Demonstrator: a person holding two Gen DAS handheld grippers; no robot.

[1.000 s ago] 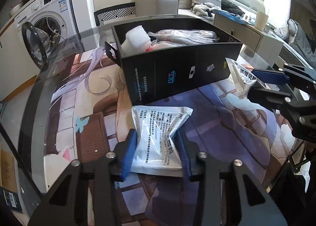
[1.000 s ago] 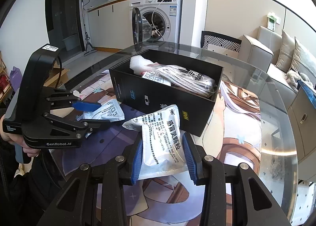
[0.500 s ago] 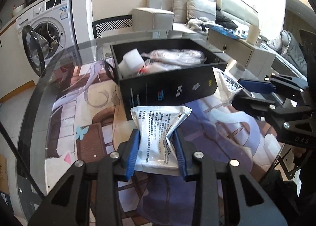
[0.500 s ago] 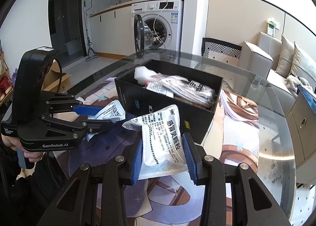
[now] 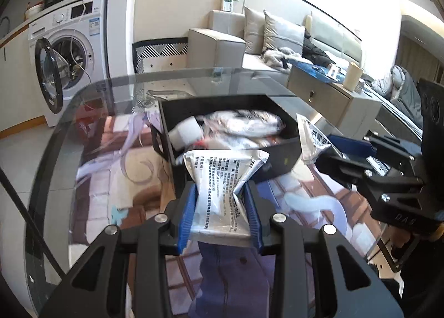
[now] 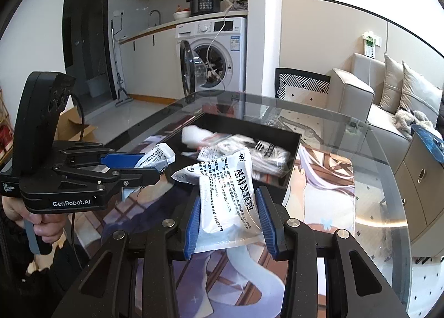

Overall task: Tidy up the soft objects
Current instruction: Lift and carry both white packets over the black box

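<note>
1. The left claw [image 5: 220, 214] pinches a white, crinkled plastic sachet printed with black text [image 5: 222, 193] between its blue pads [image 5: 186, 212], held clear of the surface.
2. The right claw [image 6: 231, 219] pinches a second white plastic sachet with large black characters [image 6: 230, 198] between its own blue pads [image 6: 265, 221], likewise raised above the surface.
3. Under both lies the round glass desk [image 6: 388, 207], covered in part by a printed mat with a purple and brown cartoon picture [image 5: 116, 168].
4. In the right wrist view a person's hand [image 6: 30, 221] grips the handle of the left claw's black body.
5. Just beyond the two sachets stands an open black rectangular cardboard box [image 5: 172, 115] on the desk, holding a white foam roll [image 5: 184, 134] and several clear plastic packets [image 5: 244, 123], blurred.
6. Farther off stand a white front-loading washing machine with its door open [image 6: 219, 54] and a beige sofa with cushions [image 5: 266, 37].
</note>
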